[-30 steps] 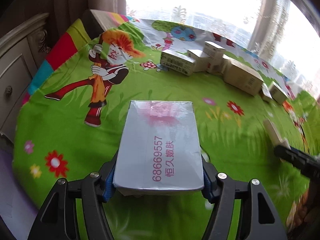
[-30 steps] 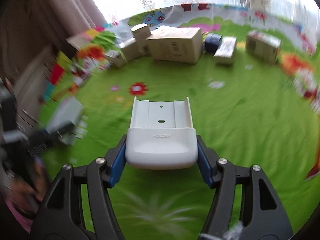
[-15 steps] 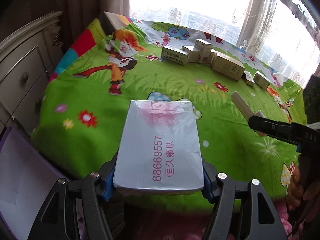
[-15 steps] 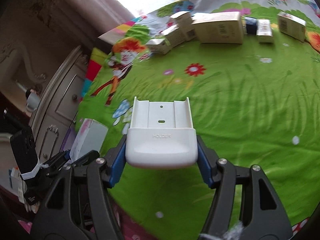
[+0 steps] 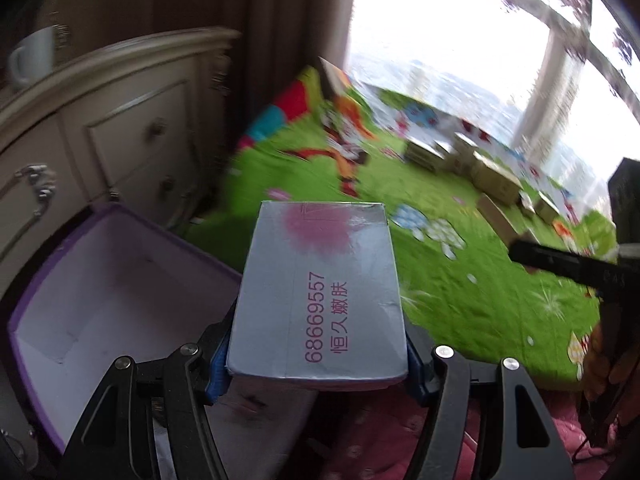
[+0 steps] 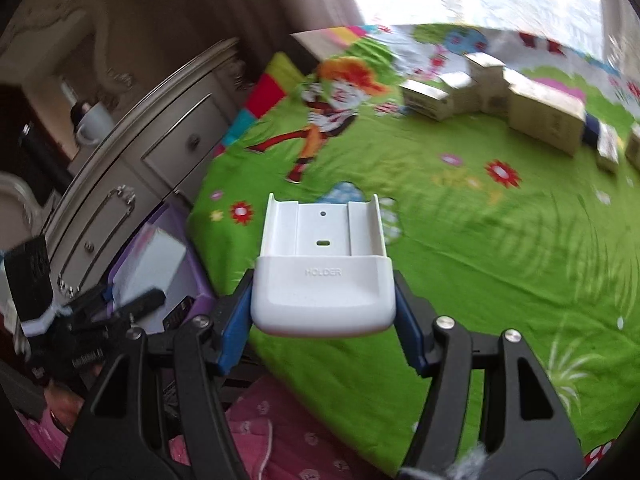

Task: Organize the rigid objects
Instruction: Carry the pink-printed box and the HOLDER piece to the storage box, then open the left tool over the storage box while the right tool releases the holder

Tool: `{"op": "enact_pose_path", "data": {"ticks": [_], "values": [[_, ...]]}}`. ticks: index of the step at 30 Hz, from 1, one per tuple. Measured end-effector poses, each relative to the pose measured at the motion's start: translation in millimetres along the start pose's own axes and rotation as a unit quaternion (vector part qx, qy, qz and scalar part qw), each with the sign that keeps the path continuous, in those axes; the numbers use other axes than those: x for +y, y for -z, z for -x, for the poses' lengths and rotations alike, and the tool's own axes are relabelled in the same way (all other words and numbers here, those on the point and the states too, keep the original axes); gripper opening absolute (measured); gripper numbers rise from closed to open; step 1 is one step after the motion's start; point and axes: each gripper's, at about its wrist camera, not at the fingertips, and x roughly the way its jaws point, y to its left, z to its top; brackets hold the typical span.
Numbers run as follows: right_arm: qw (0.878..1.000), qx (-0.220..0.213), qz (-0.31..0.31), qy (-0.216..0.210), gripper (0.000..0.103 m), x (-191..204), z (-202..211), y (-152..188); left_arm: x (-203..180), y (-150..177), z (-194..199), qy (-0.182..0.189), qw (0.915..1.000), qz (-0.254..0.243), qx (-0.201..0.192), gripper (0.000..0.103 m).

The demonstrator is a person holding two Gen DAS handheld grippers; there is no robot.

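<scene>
While the purple bin (image 5: 120,276) gapes bare, left claw (image 5: 316,364) grips the silver box (image 5: 320,292), right claw (image 6: 324,320) the white holder (image 6: 324,272).

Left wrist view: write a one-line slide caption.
Left gripper clamps a silver-grey cardboard box with pink print beside an open purple fabric bin, green cartoon sheet beyond.

The bed (image 6: 460,264) wears a bright green cartoon cover (image 5: 472,292) printed with an orange-haired figure (image 6: 340,96). Beyond that figure, toward the window, a row of cardboard boxes (image 6: 480,92) lies directly on the cover, most of them touching. The largest tan box (image 6: 548,118) sits at the row's far end from the figure, with smaller boxes (image 6: 610,148) just beside it.
</scene>
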Motion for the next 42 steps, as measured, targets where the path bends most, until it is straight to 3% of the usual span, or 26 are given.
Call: {"op": "enact_pose_path", "data": {"ticks": [6,11,17,24,28,32,35,37,40,42], "values": [[0.998,0.004,0.054,-0.008,0.067,43.2,-6.7,-11.5,40.7,-5.1,17.9,-0.036,0.9985,0.031,-0.028,0.067],[0.988,0.026,0.152,-0.02,0.067,108.6,-25.5,-9.9,87.2,1.5,20.1,-0.065,0.9937,0.088,-0.021,0.067],[0.953,0.059,0.292,-0.055,0.067,198.5,-57.0,18.8,134.1,17.3,28.5,-0.118,0.9847,0.127,-0.015,0.067],[0.919,0.094,0.376,-0.078,0.067,256.1,-83.4,53.7,171.4,30.0,36.1,-0.164,0.9741,0.155,-0.012,0.067],[0.908,0.108,0.395,-0.083,0.067,268.7,-94.4,69.4,177.4,33.2,30.4,-0.177,0.9711,0.16,-0.001,0.067],[0.908,0.125,0.389,-0.092,0.067,265.5,-104.6,78.0,176.3,33.6,23.8,-0.195,0.9684,0.154,0.022,0.068],[0.914,0.133,0.362,-0.123,0.074,259.6,-105.7,71.3,172.8,29.3,23.2,-0.226,0.9616,0.154,0.027,0.078],[0.923,0.116,0.342,-0.136,0.079,249.3,-95.4,61.7,164.7,23.0,27.0,-0.239,0.9591,0.15,0.019,0.085],[0.94,0.071,0.309,-0.125,0.085,217.7,-72.8,39.7,137.7,8.7,33.0,-0.209,0.9693,0.129,-0.005,0.085],[0.957,0.035,0.274,-0.087,0.088,178.9,-55.2,20.4,113.3,-0.9,30.0,-0.172,0.9785,0.113,-0.014,0.087]]}}
